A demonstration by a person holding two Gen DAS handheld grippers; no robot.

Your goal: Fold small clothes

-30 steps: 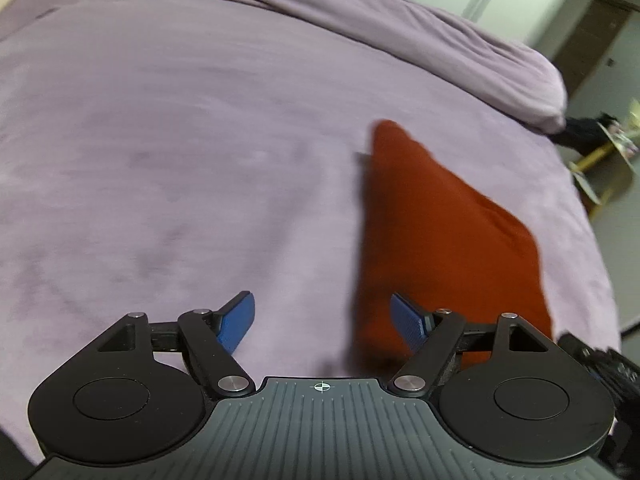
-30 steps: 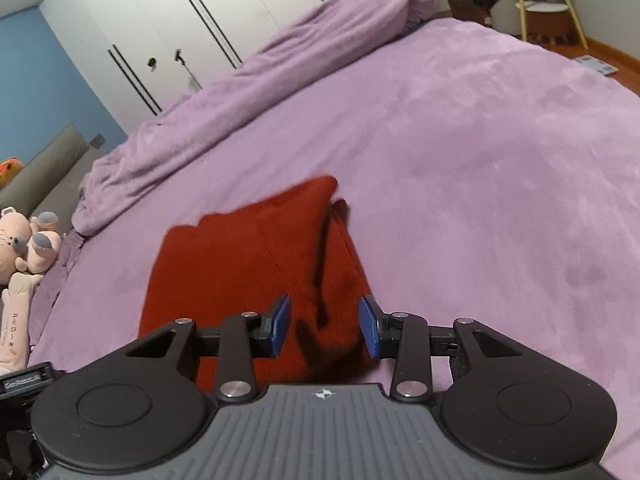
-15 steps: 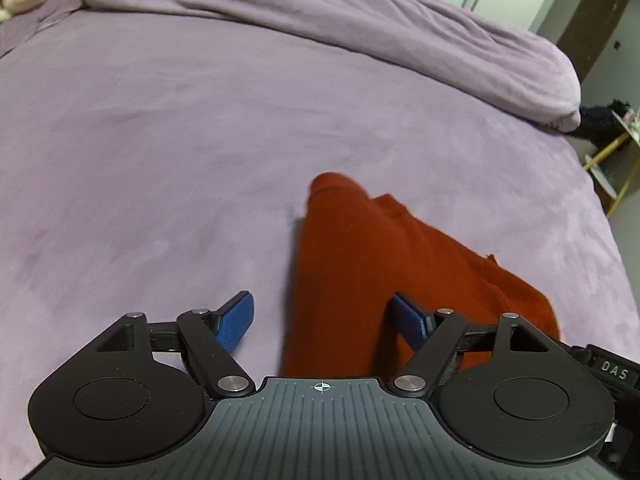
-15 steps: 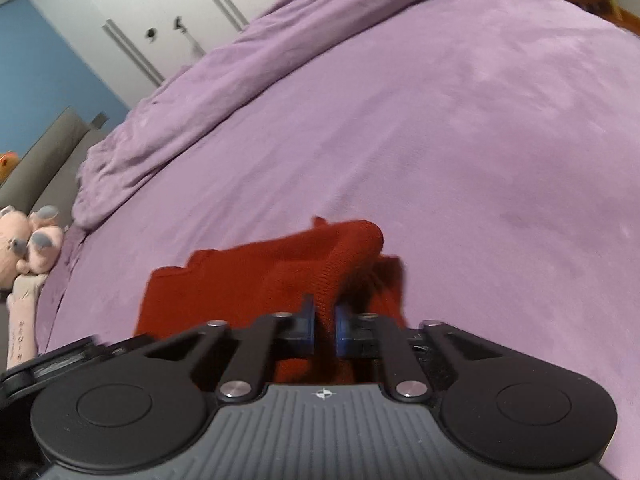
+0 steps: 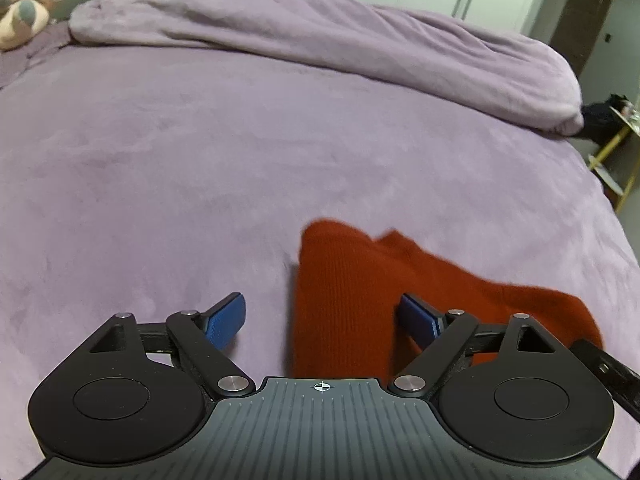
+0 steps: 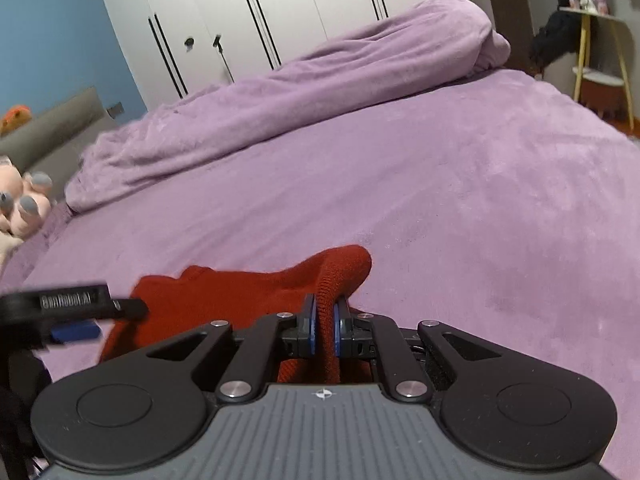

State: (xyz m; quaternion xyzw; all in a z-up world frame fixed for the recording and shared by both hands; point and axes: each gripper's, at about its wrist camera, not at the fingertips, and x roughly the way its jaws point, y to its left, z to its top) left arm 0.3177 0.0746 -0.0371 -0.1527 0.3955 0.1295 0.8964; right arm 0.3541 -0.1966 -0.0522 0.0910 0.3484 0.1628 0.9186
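A small red knit garment [image 5: 348,292] lies crumpled on the purple bed [image 5: 160,160]. My left gripper [image 5: 320,312] hovers over its left end. Its jaws are opening, and the cloth lies between the blue pads [image 5: 226,316] without being pressed. In the right wrist view the same garment [image 6: 240,296] has a raised fold. My right gripper [image 6: 324,320] is shut on that ribbed edge, which bulges up past the pads. One finger of the left gripper [image 6: 72,304] shows at the left there, beside the cloth.
A rolled purple duvet [image 5: 320,40] runs along the far side of the bed. A pink plush toy [image 6: 24,196] sits at the far left near a grey headboard. White wardrobe doors [image 6: 260,12] stand behind, and a yellow-legged side table [image 6: 596,60] stands off the bed's right edge.
My right gripper has closed on the garment's edge and pulled up a fold. My left gripper has slid across the bed until the cloth's left end lies between its jaws, which have widened a little.
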